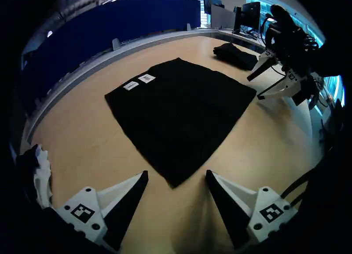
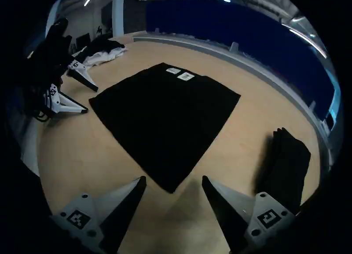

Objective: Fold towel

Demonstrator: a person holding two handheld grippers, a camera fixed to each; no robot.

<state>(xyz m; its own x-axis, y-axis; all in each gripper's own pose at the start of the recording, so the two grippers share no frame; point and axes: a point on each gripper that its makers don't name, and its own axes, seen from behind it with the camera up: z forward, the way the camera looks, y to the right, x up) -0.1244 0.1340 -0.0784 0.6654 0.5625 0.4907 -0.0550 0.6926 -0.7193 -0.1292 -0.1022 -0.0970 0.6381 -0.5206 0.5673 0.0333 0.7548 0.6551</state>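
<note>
In the left gripper view the left gripper (image 1: 176, 172) hangs low over the table (image 1: 88, 139), fingers spread wide with nothing between them but the near corner of the towel (image 1: 180, 117), which neither finger touches. The right gripper (image 2: 173, 177) in its own view stands the same way, claw apart, at another corner of the cloth. Each finger carries a square black-and-white marker (image 1: 82, 212) (a coded pattern, no words).

The towel is black and lies flat and spread in the middle of the pale wooden table, one corner toward each camera. Two small white labels (image 1: 138, 81) sit side by side near its far edge; their print is too small to read.

Beyond the towel, each view catches the other gripper, held open by a dark hand (image 1: 290, 34). The left gripper view shows crumpled white cloth (image 1: 39, 175) close at its left edge, a dark stack (image 1: 235, 55) far off and monitors (image 1: 248, 14) behind. The right gripper view puts that stack close on the right. A blue partition (image 2: 246, 30) backs the table.
</note>
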